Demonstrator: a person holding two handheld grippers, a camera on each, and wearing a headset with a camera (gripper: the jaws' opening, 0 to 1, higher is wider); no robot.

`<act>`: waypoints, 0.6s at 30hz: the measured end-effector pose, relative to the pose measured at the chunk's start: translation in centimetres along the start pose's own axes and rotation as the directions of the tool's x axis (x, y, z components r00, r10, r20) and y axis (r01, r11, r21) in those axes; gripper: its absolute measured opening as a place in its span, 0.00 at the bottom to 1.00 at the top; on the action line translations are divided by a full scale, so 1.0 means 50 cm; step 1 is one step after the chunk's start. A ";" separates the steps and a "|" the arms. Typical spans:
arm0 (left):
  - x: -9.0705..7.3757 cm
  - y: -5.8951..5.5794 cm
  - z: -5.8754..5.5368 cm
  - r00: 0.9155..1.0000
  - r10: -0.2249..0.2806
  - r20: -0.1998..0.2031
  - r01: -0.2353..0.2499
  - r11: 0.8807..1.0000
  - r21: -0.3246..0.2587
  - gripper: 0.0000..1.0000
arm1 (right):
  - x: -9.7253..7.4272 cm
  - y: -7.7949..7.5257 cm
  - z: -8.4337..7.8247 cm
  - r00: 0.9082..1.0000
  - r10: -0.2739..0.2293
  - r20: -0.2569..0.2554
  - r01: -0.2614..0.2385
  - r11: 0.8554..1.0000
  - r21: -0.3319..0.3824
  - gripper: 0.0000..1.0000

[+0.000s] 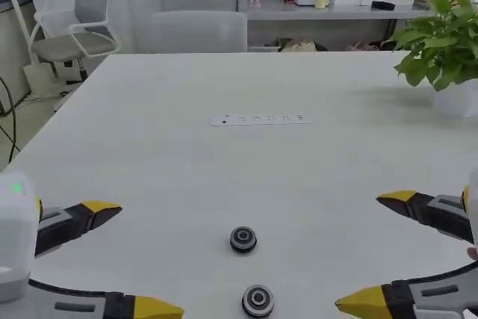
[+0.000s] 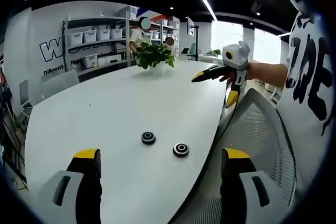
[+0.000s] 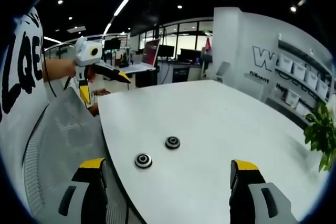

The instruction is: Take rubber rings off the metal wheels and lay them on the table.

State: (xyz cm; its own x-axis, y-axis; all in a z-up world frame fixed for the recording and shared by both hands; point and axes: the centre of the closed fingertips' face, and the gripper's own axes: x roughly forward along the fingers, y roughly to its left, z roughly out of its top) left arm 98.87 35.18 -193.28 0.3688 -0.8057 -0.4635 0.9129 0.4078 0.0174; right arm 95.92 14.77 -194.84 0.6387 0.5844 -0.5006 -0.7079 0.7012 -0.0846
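Note:
Two small metal wheels with dark rubber rings lie flat on the white table [image 1: 224,177] near its front edge. The farther wheel [image 1: 243,239] [image 2: 148,138] [image 3: 172,142] and the nearer wheel [image 1: 258,300] [image 2: 180,149] [image 3: 143,160] sit a short way apart. My left gripper [image 1: 134,259] [image 2: 161,156] [image 3: 105,88] hovers open to the left of them, holding nothing. To their right, my right gripper [image 1: 370,252] [image 3: 168,164] [image 2: 212,88] is open as well, with nothing between its yellow-tipped fingers. Neither gripper touches a wheel.
A white power strip [image 1: 258,119] lies in the middle of the table. A potted plant [image 1: 441,42] stands at the far right corner. Office chairs [image 1: 82,13] and shelves are beyond the table. A grey mesh chair [image 2: 252,129] is at the near edge.

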 end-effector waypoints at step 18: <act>0.009 -0.003 0.005 1.000 -0.017 -0.001 0.017 1.000 0.005 0.90 | 0.010 0.003 0.018 1.000 0.011 0.017 -0.011 1.000 0.009 0.96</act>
State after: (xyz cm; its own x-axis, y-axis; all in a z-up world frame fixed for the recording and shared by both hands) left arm 98.92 34.66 -193.27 0.3530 -0.8123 -0.4643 0.9199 0.3920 0.0138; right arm 96.41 15.52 -194.33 0.6357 0.5992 -0.4867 -0.7125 0.6980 -0.0713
